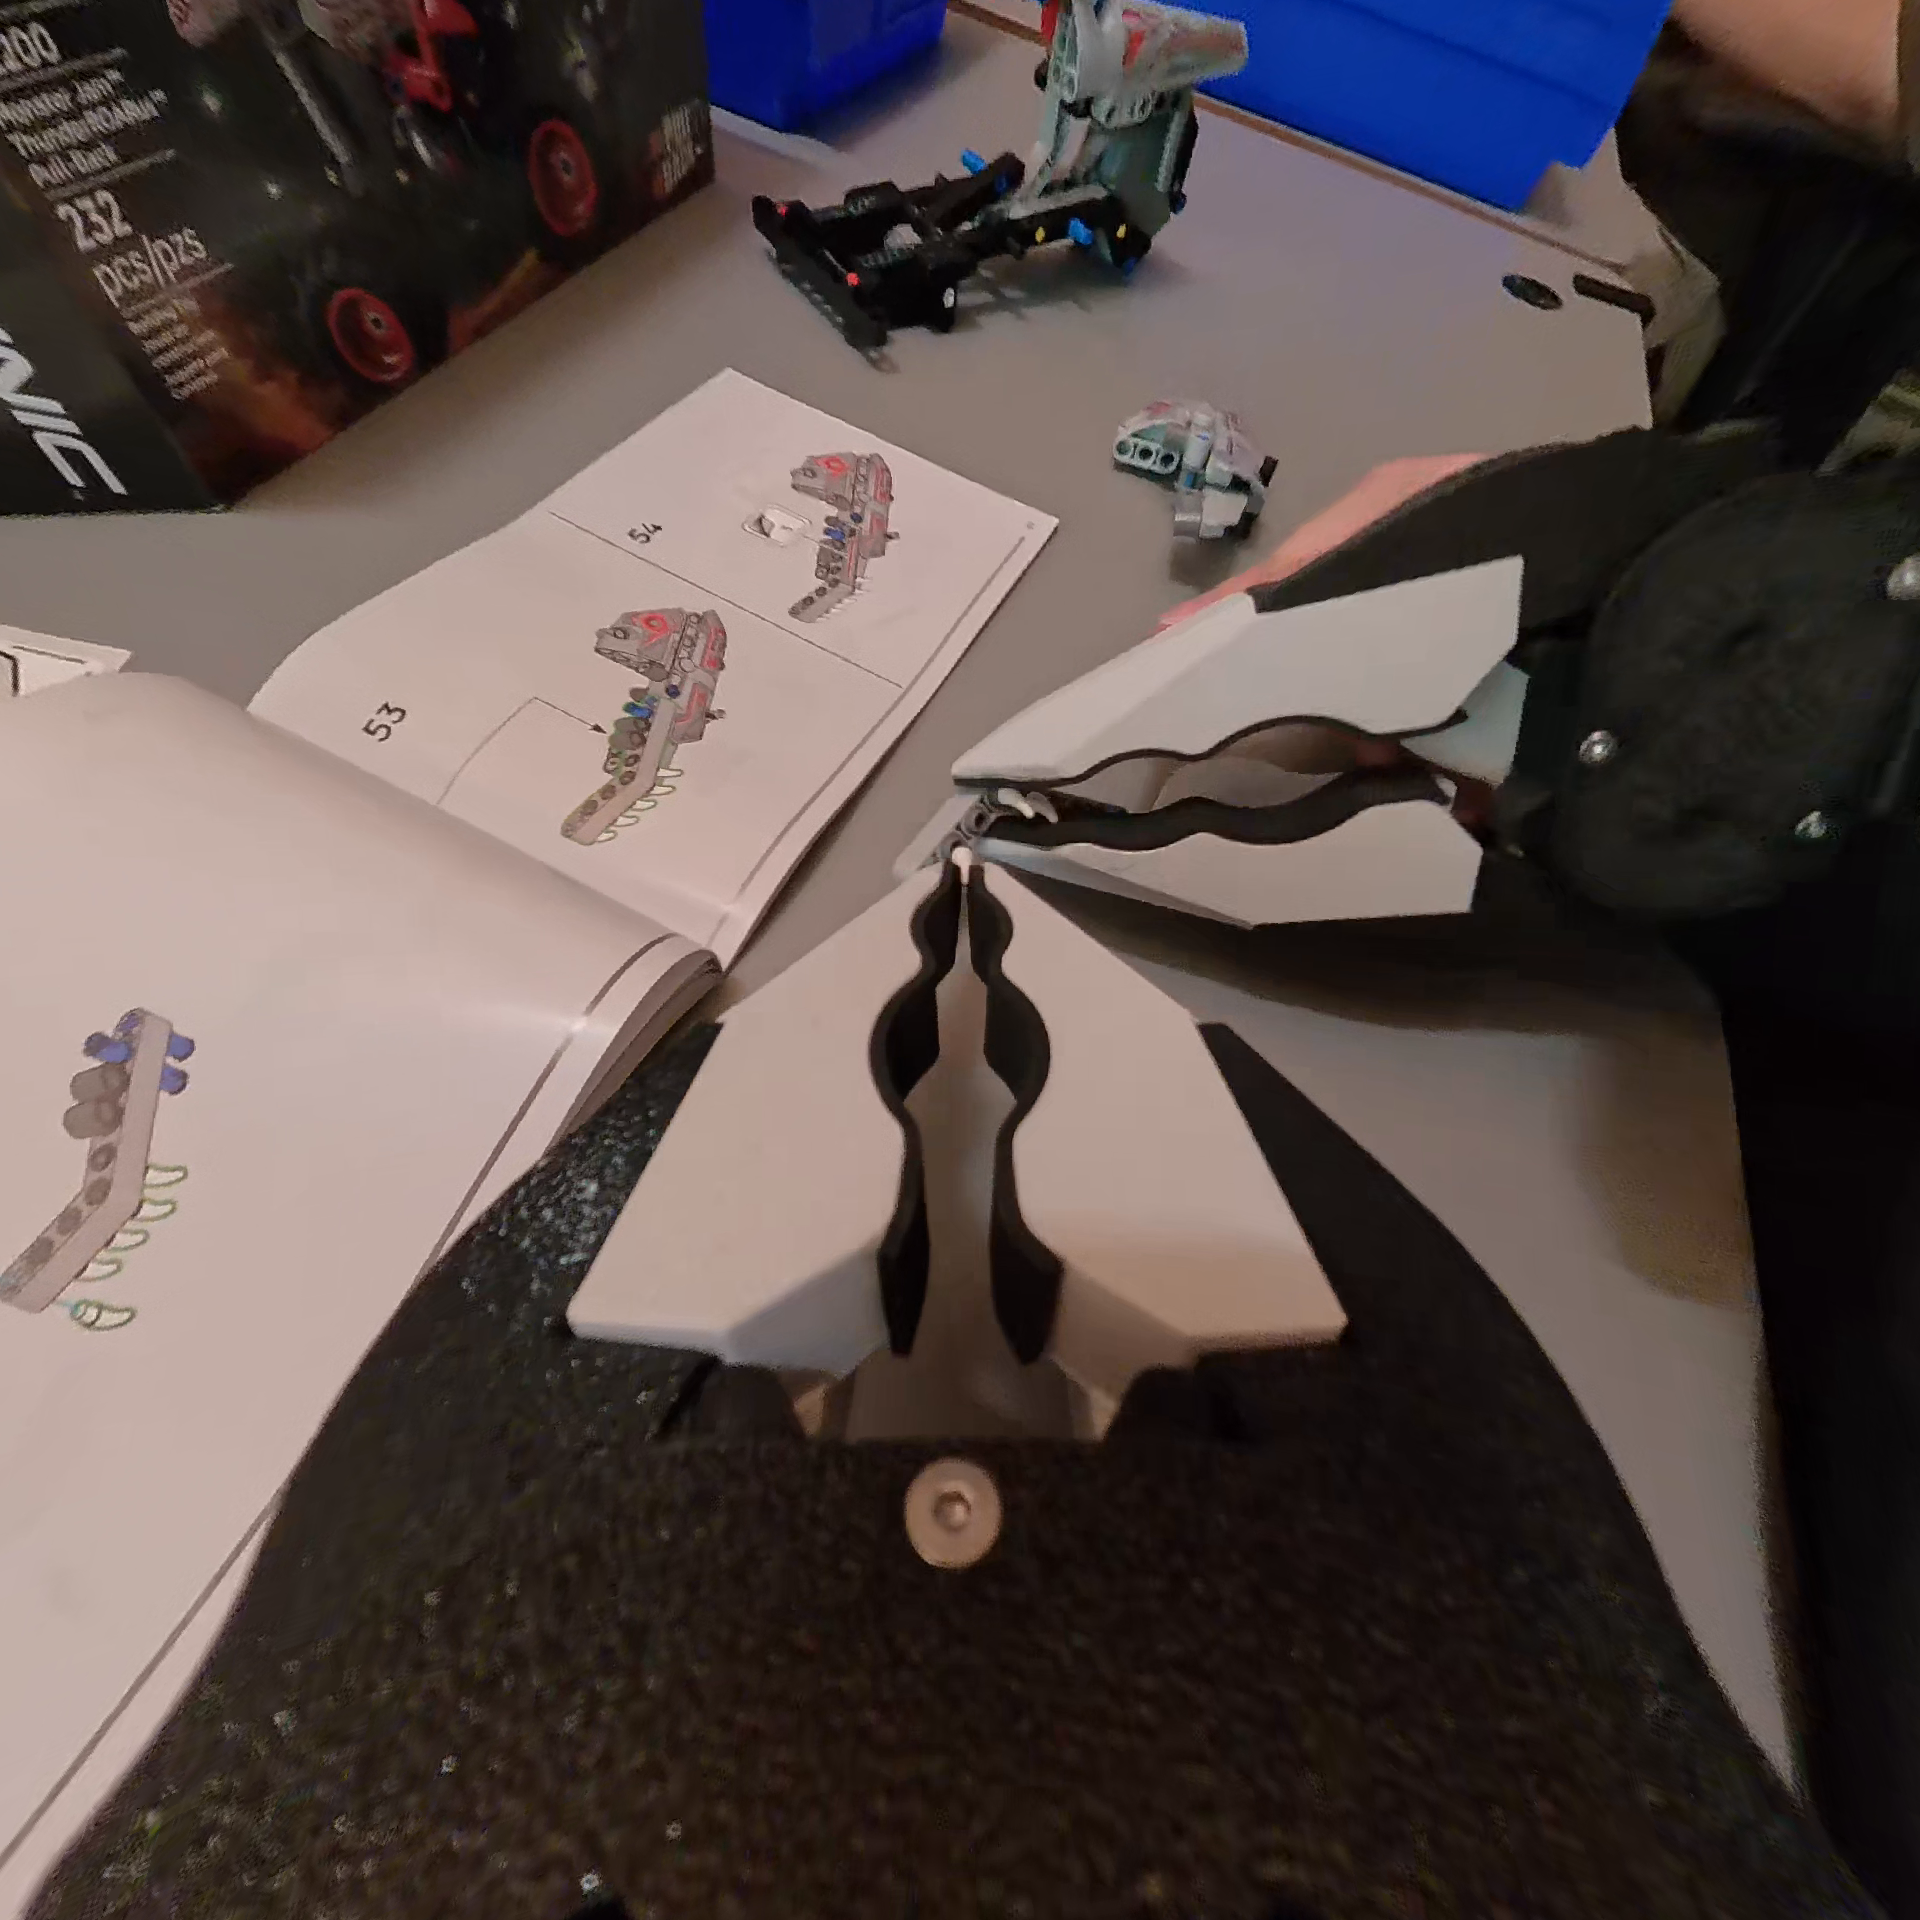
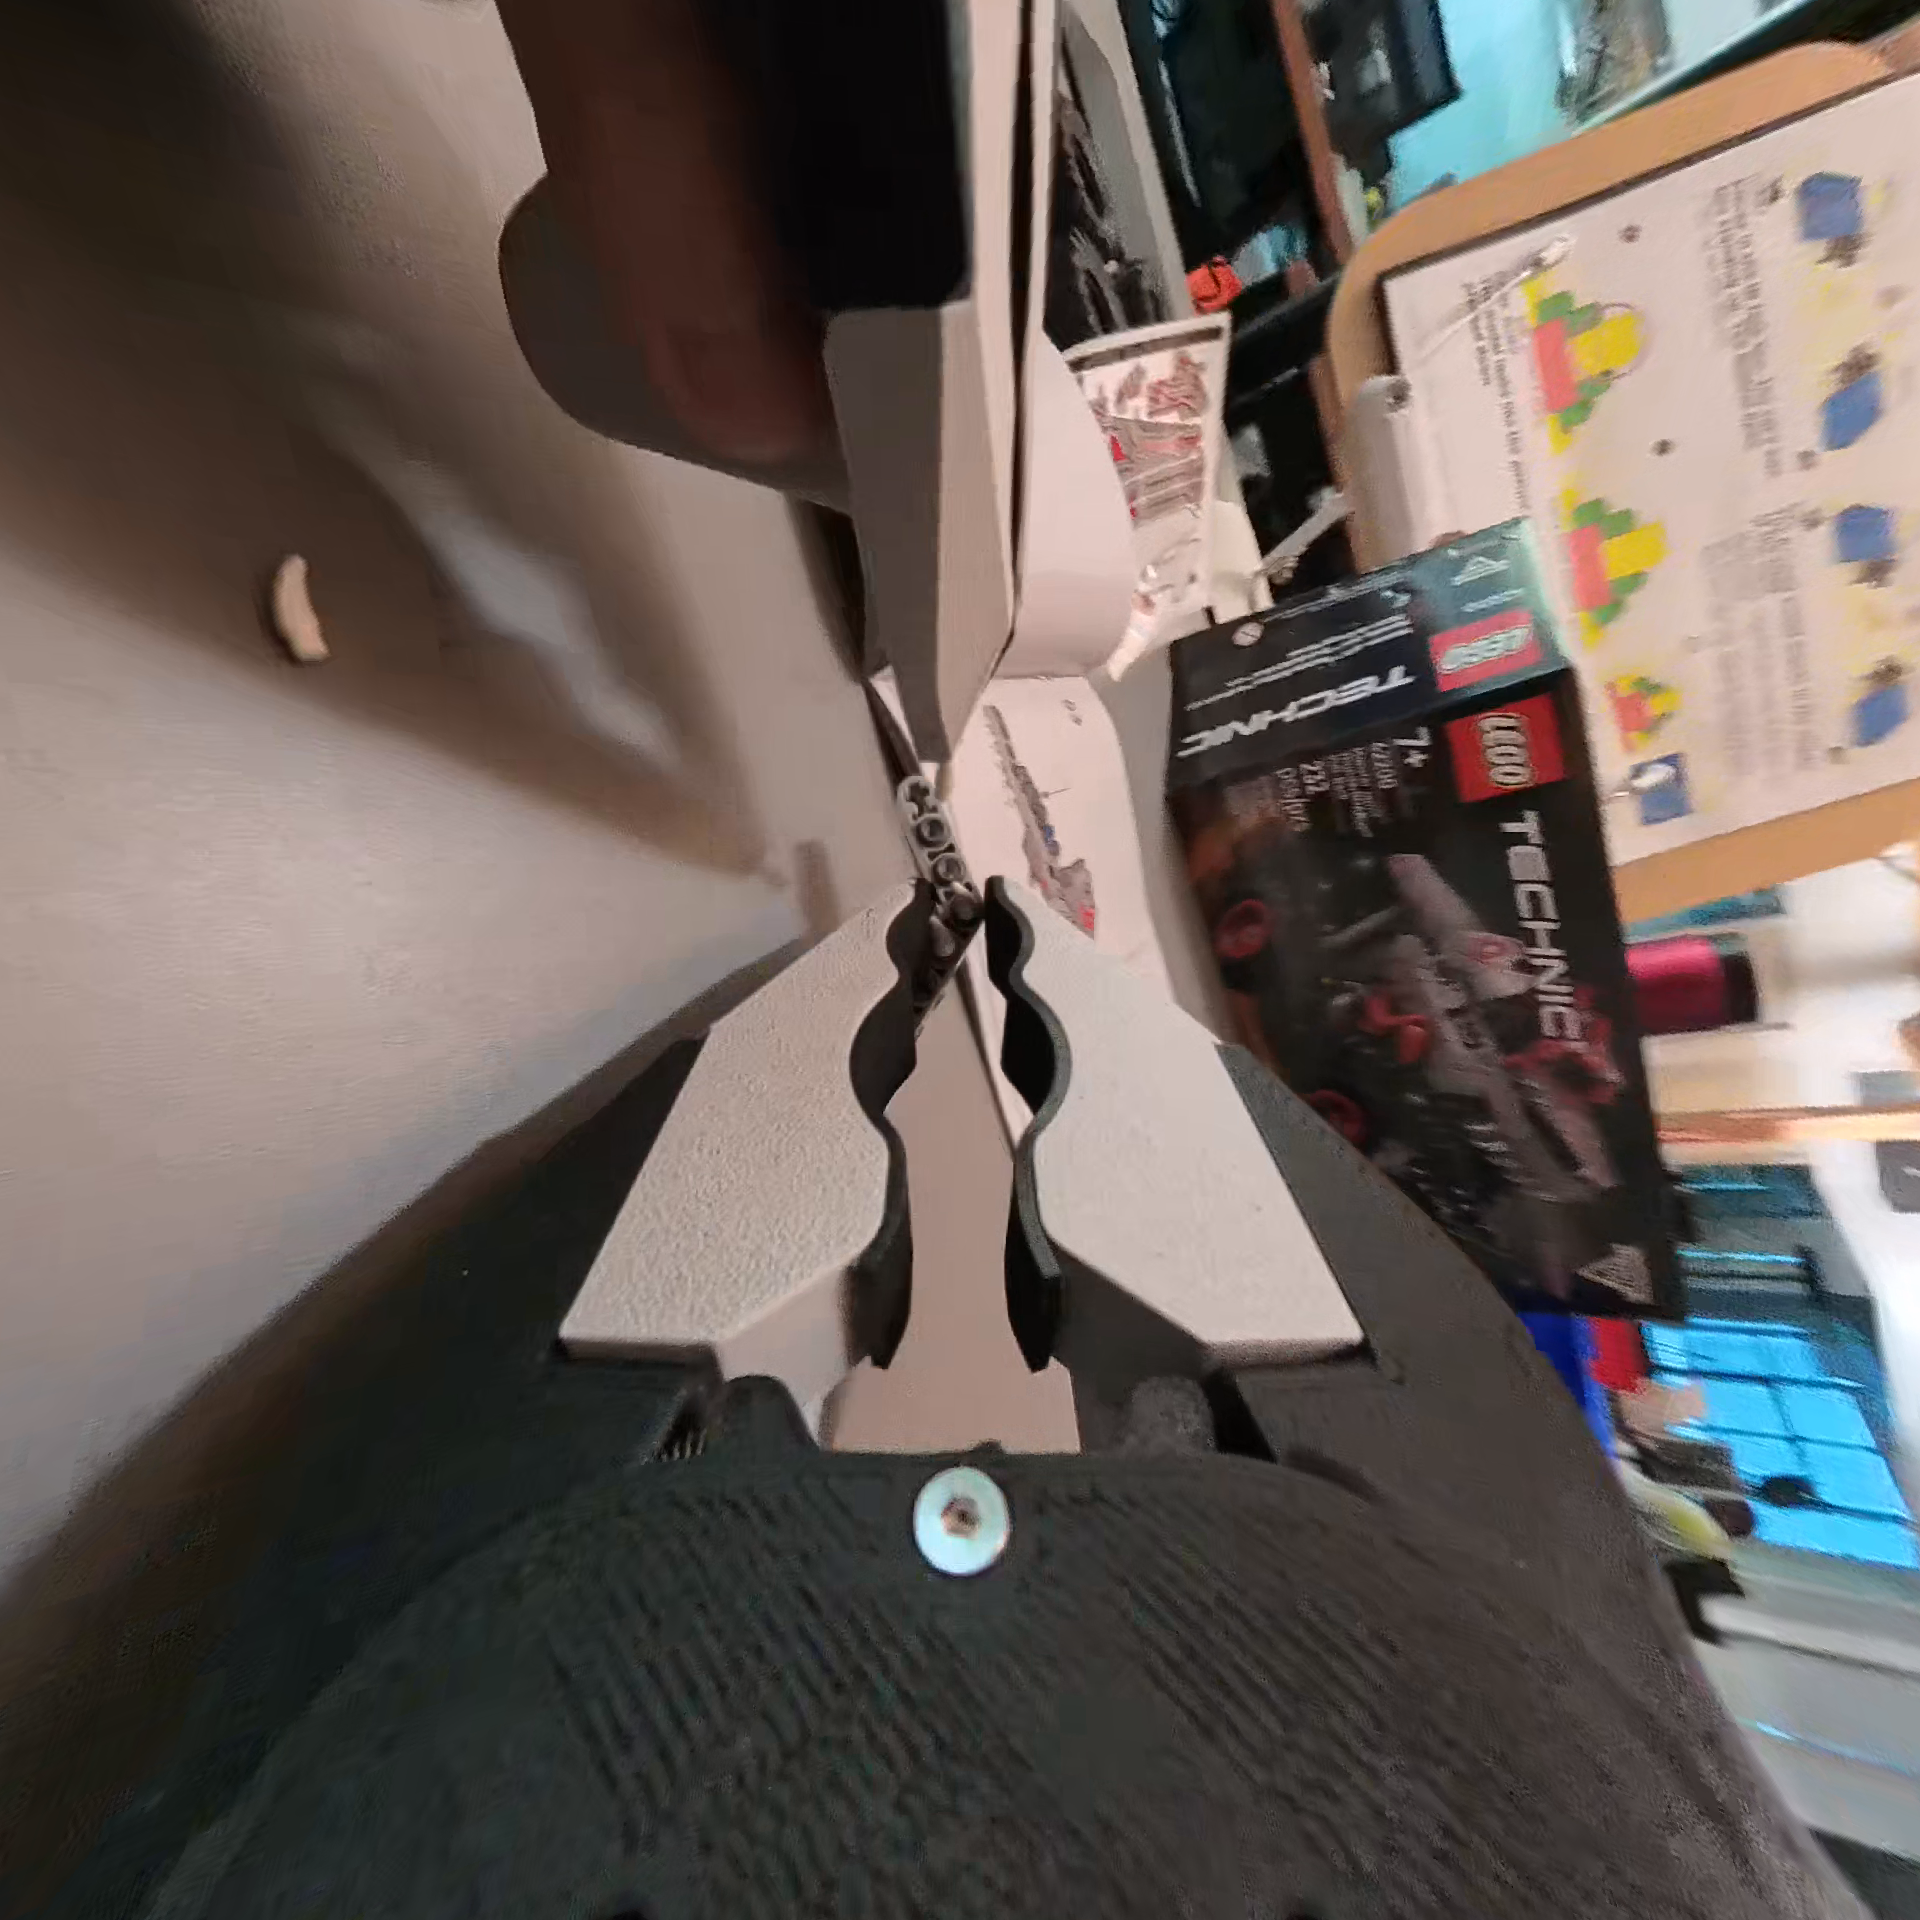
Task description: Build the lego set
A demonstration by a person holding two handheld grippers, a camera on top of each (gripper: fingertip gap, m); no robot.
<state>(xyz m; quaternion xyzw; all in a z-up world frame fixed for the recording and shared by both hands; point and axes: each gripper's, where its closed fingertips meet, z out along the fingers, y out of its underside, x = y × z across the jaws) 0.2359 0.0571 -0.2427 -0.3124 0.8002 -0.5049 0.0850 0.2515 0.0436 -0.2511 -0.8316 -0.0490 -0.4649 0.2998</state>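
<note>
My left gripper has its jaws pinched on a tiny white tooth at the tips. My right gripper is clamped on a grey beam, which juts out past its fingertips. Both tips meet just above the table, beside the open manual. Farther back sit the black chassis, a small grey subassembly and the box
</note>
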